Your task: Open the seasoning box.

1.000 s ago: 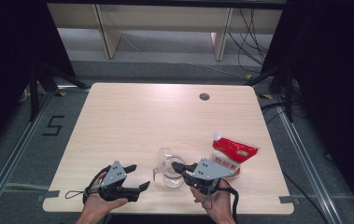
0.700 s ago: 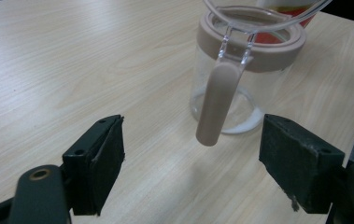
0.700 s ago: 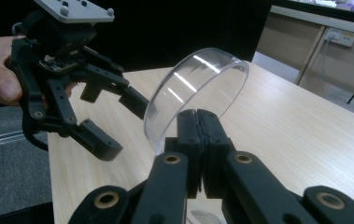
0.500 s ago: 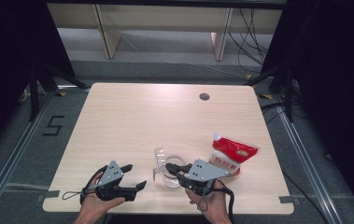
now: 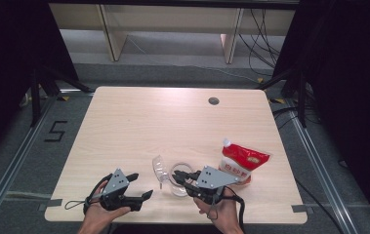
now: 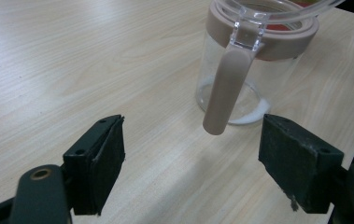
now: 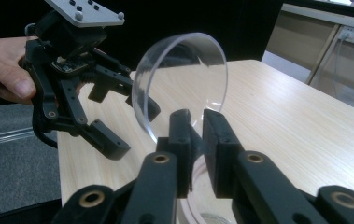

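A clear jar (image 5: pixel 178 185) with a pinkish-brown rim and handle (image 6: pixel 226 88) stands near the table's front edge. Its round clear lid (image 7: pixel 179 84) is tipped up and open. My right gripper (image 7: pixel 198 135) reaches the jar's rim from the right. Its jaws have just been opening and now stand a little apart, with the lid's lower edge between them and not pressed. My left gripper (image 6: pixel 193 163) waits left of the jar with its jaws wide and nothing between them. It faces the handle and also appears in the right gripper view (image 7: pixel 132 126) and the high view (image 5: pixel 141 185).
A red and white pouch (image 5: pixel 241 163) lies just right of the jar, close behind my right gripper (image 5: pixel 177 176). The wooden table (image 5: pixel 173 122) has a small round hole (image 5: pixel 214 101) at the back right. Black frames and cables stand beyond the table's edges.
Both hands, the jar and the pouch keep their places. The lid stands open as before.
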Available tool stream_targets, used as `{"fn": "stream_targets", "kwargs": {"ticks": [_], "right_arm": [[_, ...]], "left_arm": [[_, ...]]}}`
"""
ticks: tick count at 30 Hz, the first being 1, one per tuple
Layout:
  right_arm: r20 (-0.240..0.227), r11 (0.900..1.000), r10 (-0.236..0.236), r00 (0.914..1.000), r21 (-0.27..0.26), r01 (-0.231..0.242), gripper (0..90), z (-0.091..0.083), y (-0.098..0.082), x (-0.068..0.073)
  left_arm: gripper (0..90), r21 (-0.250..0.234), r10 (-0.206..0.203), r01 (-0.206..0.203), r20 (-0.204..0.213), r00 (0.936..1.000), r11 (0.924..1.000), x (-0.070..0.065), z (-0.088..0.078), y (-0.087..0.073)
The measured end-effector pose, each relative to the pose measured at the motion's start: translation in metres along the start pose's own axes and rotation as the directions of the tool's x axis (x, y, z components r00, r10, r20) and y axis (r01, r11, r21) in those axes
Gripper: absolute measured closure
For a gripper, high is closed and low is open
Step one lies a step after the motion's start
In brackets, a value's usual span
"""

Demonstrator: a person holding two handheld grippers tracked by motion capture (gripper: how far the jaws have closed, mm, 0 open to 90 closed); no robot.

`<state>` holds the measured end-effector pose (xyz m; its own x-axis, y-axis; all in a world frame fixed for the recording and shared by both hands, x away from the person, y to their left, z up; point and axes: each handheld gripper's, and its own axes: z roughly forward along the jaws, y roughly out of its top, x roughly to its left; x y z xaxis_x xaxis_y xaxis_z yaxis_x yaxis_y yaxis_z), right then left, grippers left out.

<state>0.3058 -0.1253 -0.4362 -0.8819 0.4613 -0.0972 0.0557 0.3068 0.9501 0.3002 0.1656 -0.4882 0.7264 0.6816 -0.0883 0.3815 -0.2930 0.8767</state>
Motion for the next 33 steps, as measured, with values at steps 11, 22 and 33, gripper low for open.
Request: {"fn": "stream_targets", "kwargs": {"ticks": [11,22,33], "right_arm": [[0.019,0.999,0.037,0.9991,0.001,-0.037,66.3,-0.028,-0.018,-0.015],[0.063,0.999,0.049,0.9968,0.012,-0.050,52.8,-0.062,-0.037,-0.023],[0.148,0.996,0.086,0.9853,0.008,-0.088,48.8,-0.101,-0.052,-0.031]], "left_arm": [[20.3,-0.005,-0.010,0.010,0.017,0.9998,0.9999,0.001,0.000,0.000],[17.1,-0.012,-0.024,0.024,0.011,0.9997,0.9997,-0.002,0.001,-0.001],[16.9,-0.023,-0.023,0.023,0.015,0.9996,0.9995,-0.003,0.001,-0.001]]}}
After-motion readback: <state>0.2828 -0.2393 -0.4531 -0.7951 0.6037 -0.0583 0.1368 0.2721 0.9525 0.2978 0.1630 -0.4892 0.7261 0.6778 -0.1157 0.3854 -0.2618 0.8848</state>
